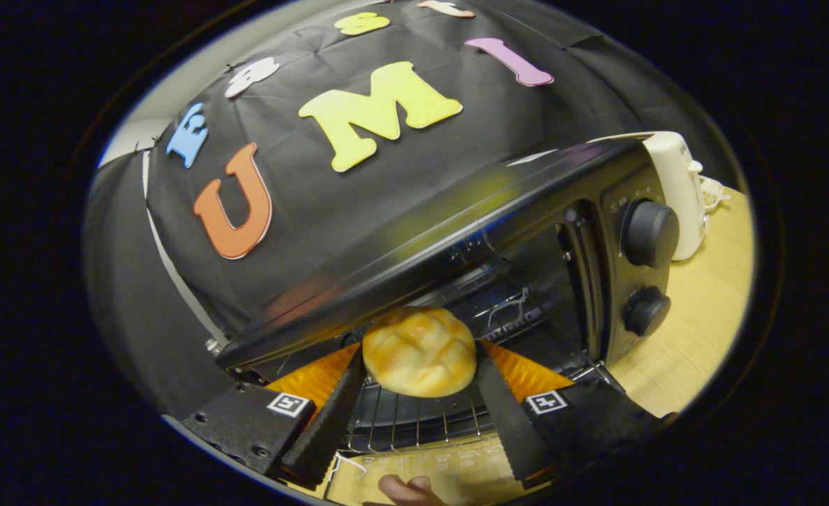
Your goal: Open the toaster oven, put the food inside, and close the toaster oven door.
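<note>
A round golden bread roll sits between my gripper's two fingers, both pressing on its sides. I hold it at the mouth of the black toaster oven, just above the wire rack. The oven's door is down, lying flat below the fingers. Two black knobs stand on the oven's right panel. The whole view is tilted, with the oven slanting up to the right.
A cream-white appliance stands behind the oven's right side on the light wooden table. A person's fingertips show near the door's front edge. The black cloth wall hangs behind the oven.
</note>
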`<action>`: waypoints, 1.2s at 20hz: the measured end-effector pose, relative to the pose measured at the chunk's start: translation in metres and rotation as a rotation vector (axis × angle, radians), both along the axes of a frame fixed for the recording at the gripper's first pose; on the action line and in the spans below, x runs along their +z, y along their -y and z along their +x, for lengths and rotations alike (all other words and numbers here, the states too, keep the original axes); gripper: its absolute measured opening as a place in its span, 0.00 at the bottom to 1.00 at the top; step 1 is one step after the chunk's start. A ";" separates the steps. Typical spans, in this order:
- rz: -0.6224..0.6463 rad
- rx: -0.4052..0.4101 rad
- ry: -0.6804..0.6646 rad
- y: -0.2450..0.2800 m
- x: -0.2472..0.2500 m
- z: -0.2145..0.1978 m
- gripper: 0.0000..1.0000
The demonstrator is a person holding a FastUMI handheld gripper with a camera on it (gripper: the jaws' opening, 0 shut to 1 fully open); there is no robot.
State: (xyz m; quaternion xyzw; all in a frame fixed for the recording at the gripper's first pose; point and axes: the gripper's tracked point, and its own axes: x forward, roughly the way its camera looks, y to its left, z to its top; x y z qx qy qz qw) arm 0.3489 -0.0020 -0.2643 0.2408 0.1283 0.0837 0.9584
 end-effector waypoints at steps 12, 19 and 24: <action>-0.061 0.038 -0.043 -0.002 0.007 -0.023 1.00; -0.164 0.010 -0.107 0.013 0.008 -0.082 1.00; -0.235 0.090 -0.248 0.015 -0.012 -0.136 1.00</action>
